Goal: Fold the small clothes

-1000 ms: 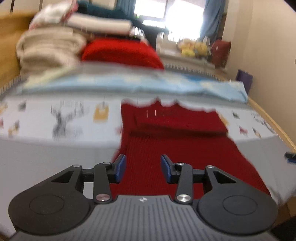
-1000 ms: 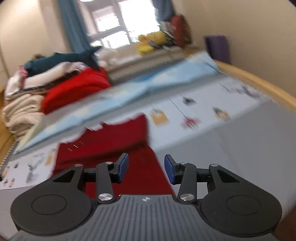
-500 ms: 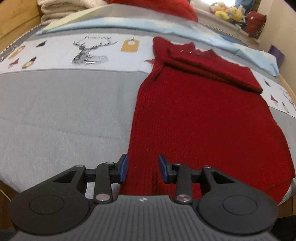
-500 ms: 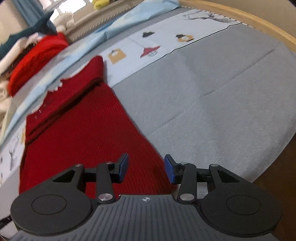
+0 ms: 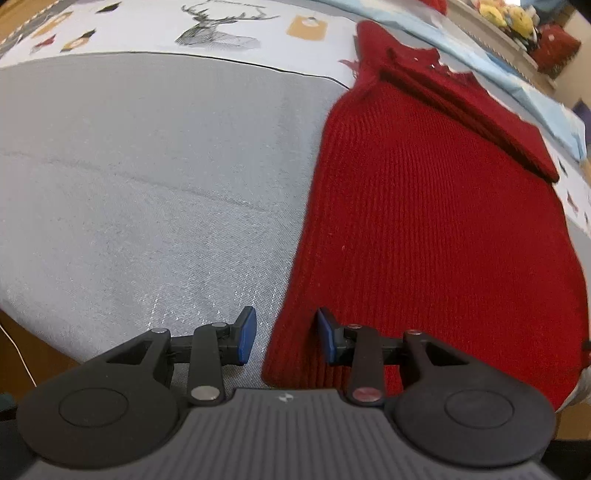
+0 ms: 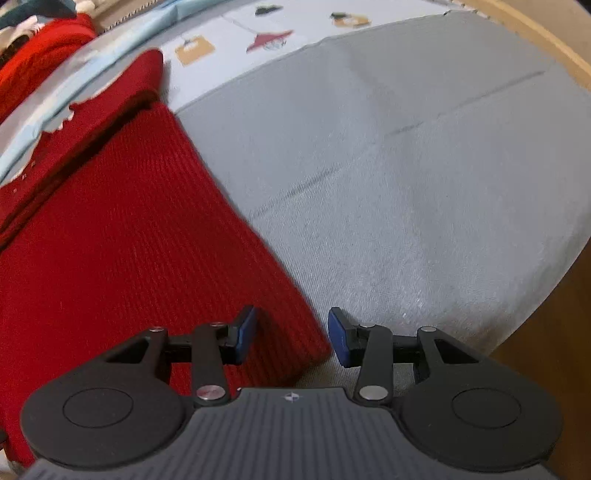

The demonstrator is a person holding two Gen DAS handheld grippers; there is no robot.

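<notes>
Lying flat along the near edge of the grey bedcover (image 5: 147, 184): one red knit garment (image 5: 424, 221), its far end already folded over, its two near corners just short of the edge. Hovering over the near left corner, the left gripper (image 5: 284, 341), jaws apart, nothing pinched; over the near right corner, the right gripper (image 6: 291, 339), likewise apart and empty. Likely risks: catching the bedcover along with the knit, or gripping only the top layer, skewing the fold. Counting: one garment, two grippers, one deer print (image 5: 218, 26) near the far edge.
</notes>
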